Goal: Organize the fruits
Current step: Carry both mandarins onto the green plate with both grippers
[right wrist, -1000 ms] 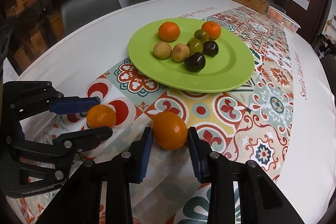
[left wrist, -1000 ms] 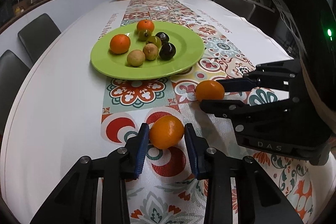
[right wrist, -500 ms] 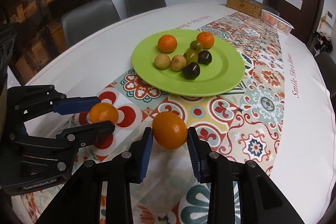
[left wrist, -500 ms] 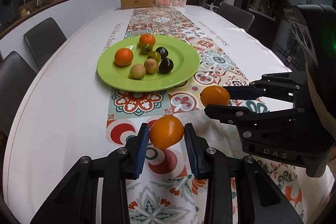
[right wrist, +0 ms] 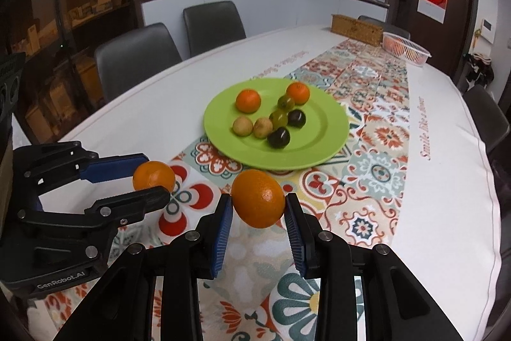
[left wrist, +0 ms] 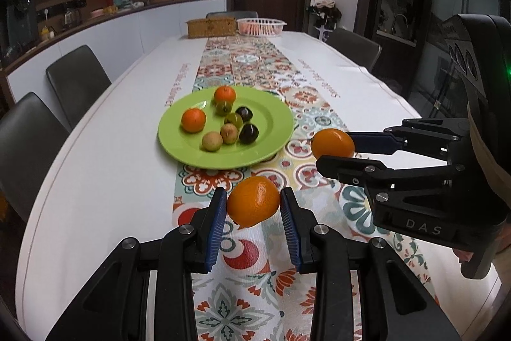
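Observation:
My left gripper [left wrist: 253, 204] is shut on an orange [left wrist: 253, 201] and holds it above the patterned runner. My right gripper [right wrist: 258, 203] is shut on another orange [right wrist: 258, 198], also lifted. Each gripper shows in the other's view: the right one [left wrist: 333, 144] with its orange [left wrist: 332, 142], the left one [right wrist: 152, 177] with its orange [right wrist: 154, 175]. Ahead lies a green plate [left wrist: 274, 130] [right wrist: 329, 130] holding two small oranges, green, tan and dark fruits.
A long white table with a patterned runner [left wrist: 249, 66] stretches ahead. A wicker box [left wrist: 210, 27] and a white basket [left wrist: 261, 26] stand at the far end. Dark chairs [left wrist: 78, 79] line both sides.
Both grippers have risen and pulled back with their oranges off the table. The plate looks farther away and the view has tilted up.

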`<action>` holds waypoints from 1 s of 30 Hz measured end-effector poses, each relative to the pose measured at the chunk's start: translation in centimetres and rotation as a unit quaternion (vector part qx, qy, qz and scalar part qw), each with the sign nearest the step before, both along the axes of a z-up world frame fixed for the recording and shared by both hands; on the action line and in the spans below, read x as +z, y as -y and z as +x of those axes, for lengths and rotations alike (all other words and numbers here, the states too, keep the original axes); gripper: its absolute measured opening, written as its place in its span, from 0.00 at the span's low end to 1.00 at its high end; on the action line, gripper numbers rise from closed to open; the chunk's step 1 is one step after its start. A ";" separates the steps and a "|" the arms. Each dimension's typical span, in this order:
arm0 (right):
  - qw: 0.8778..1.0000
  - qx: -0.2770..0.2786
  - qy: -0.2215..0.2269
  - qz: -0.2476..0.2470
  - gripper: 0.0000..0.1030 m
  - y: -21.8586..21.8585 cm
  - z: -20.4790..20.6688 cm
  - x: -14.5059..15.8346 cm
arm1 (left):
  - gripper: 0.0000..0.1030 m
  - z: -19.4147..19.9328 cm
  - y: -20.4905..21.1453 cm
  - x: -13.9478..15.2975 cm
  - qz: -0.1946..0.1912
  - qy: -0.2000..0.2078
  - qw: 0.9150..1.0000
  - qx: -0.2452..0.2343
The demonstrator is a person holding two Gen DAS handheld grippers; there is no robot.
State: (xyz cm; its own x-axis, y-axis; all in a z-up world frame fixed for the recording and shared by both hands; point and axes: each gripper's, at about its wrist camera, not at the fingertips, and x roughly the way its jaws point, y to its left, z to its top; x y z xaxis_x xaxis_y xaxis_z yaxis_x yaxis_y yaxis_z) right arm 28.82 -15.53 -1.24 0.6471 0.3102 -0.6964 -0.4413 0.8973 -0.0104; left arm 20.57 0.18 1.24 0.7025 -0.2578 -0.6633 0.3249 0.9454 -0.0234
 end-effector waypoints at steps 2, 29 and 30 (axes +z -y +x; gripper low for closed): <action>1.000 0.000 0.007 0.002 0.34 0.1 -0.2 0.5 | 0.33 -0.1 -0.1 0.5 -0.003 0.004 1.000 0.003; 0.998 -0.034 0.058 0.022 0.34 0.7 3.5 4.6 | 0.33 4.5 -0.3 4.3 -0.009 0.048 0.999 0.021; 0.998 -0.035 0.057 0.021 0.34 0.7 3.8 4.6 | 0.33 4.9 -0.3 4.3 -0.008 0.048 0.999 0.022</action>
State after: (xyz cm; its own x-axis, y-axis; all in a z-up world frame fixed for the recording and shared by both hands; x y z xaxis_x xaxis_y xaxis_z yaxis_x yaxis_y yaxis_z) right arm 32.64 -16.24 3.38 0.7431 0.2885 -0.6038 -0.3751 0.9268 -0.0188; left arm 25.52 0.48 5.56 0.7739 -0.2359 -0.5878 0.2850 0.9585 -0.0095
